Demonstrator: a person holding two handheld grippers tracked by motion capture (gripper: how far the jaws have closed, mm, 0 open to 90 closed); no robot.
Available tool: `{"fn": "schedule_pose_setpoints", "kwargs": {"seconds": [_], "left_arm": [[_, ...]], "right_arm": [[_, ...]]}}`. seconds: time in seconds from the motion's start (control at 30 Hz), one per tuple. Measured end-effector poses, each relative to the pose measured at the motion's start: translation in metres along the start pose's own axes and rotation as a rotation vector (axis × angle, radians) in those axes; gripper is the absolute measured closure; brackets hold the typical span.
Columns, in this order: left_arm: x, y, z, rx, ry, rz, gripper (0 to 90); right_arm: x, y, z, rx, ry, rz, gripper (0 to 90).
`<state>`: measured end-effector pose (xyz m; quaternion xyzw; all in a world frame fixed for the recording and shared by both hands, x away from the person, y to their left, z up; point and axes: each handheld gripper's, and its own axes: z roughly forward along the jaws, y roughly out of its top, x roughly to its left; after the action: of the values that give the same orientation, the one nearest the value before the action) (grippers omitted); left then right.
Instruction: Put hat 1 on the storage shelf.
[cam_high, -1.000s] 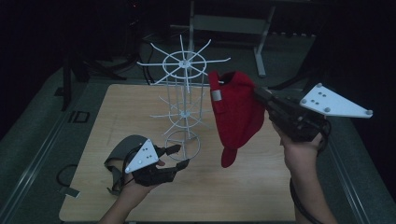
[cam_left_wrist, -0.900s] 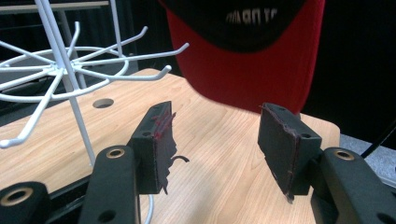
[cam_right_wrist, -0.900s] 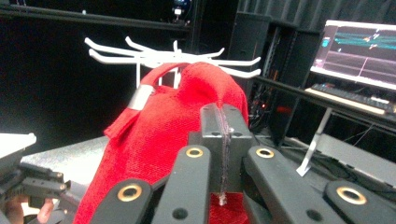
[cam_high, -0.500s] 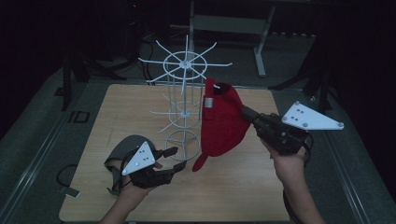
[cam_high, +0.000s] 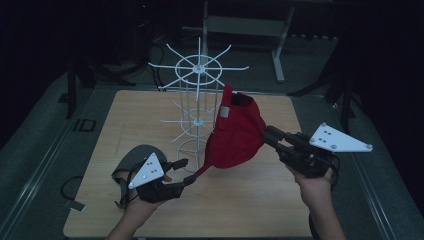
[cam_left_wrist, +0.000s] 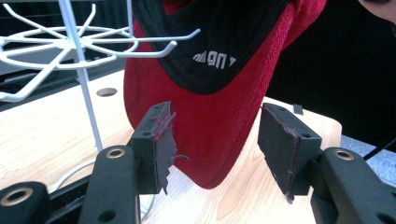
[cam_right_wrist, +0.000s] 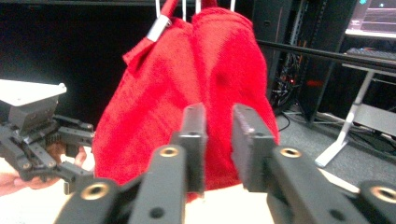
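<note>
Red cap (cam_high: 236, 134) up in the air beside the white wire rack (cam_high: 198, 65), pinched at its side by the right tool (cam_high: 268, 135), jaws nearly pressed together on the fabric. Hanging long axis near vertical, strap and buckle at top close to a rack prong, brim pointing down toward the left tool (cam_high: 183, 171). Left tool spread wide just under the brim, gripping nothing. Not yet hooked, by the look of it; strap onto a prong and release left. Grey cap (cam_high: 131, 161) waiting on the surface (cam_high: 250, 205).
</note>
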<state>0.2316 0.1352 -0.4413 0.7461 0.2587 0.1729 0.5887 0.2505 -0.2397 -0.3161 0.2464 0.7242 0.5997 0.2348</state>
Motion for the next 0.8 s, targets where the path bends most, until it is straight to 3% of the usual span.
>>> {"fn": "schedule_pose_setpoints", "kwargs": {"seconds": [0.13,0.3,0.4,0.57,0.7,0.8], "left_arm": [[0.001,0.000,-0.004,-0.003,0.010,-0.001,46.1],[0.004,-0.003,-0.011,0.007,0.028,0.002,46.1],[0.007,-0.007,-0.018,0.012,0.042,-0.003,46.1],[0.014,-0.013,-0.032,0.019,0.075,-0.020,46.1],[0.018,-0.018,-0.041,0.020,0.096,-0.032,46.1],[0.021,-0.022,-0.046,0.024,0.112,-0.041,46.2]], "right_arm": [[-0.004,-0.008,-0.013,0.015,-0.024,-0.004,64.3],[-0.015,-0.031,-0.025,0.039,-0.060,0.038,58.0],[-0.024,-0.051,-0.028,0.068,-0.076,0.064,50.2],[-0.035,-0.084,-0.026,0.133,-0.073,0.126,29.4],[-0.043,-0.104,-0.027,0.154,-0.106,0.158,21.1],[-0.049,-0.118,-0.028,0.182,-0.117,0.151,16.8]]}}
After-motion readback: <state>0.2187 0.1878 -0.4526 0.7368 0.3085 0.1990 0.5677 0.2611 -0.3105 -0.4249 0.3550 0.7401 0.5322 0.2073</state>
